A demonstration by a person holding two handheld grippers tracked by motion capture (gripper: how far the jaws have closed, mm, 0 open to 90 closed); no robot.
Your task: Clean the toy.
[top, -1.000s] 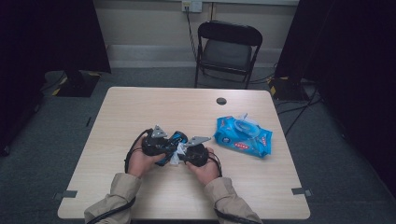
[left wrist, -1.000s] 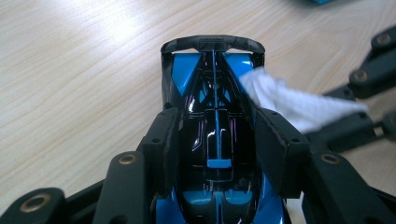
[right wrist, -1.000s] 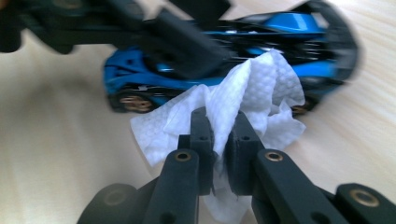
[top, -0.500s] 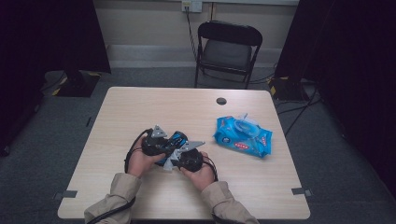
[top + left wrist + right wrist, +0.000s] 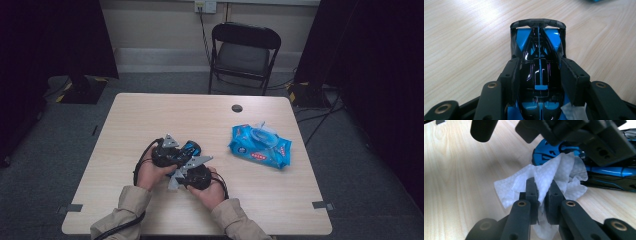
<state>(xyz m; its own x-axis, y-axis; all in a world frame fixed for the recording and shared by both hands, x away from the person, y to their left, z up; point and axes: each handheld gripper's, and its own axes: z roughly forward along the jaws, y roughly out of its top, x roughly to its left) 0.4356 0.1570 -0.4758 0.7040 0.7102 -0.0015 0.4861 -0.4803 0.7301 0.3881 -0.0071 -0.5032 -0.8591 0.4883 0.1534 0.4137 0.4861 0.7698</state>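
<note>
The pale wooden desk (image 5: pixel 150 120) spreads wide around both pairs of tongs, which sit close together near the person's edge of it. Beyond the far edge of the desk stands a black folding chair (image 5: pixel 243 55), well apart from the tongs. A blue pack of wipes (image 5: pixel 260 147) lies flat on the desk, off to the right of the tongs and a little farther out, touching neither.

The left tongs (image 5: pixel 167 152) are clamped on a toy race car (image 5: pixel 539 72), black with bright blue panels; in the left gripper view the two black pads press its flanks on either side, about half closed, with the car's rear wing pointing away from the hand over the desk. The person's left hand (image 5: pixel 149 174) holds these tongs from behind.

The right tongs (image 5: pixel 541 192) are pinched tight on a crumpled white wipe (image 5: pixel 549 177), the jaws nearly meeting with the cloth bunched between them. The wipe billows out ahead of the tips and touches the blue nose of the car, just beyond these tongs and right under the left ones. In the high view the right tongs (image 5: pixel 192 172) lie just beside the left, crossing close below them.

A small corner of the white wipe (image 5: pixel 571 111) shows beside the left tongs' right jaw.
</note>
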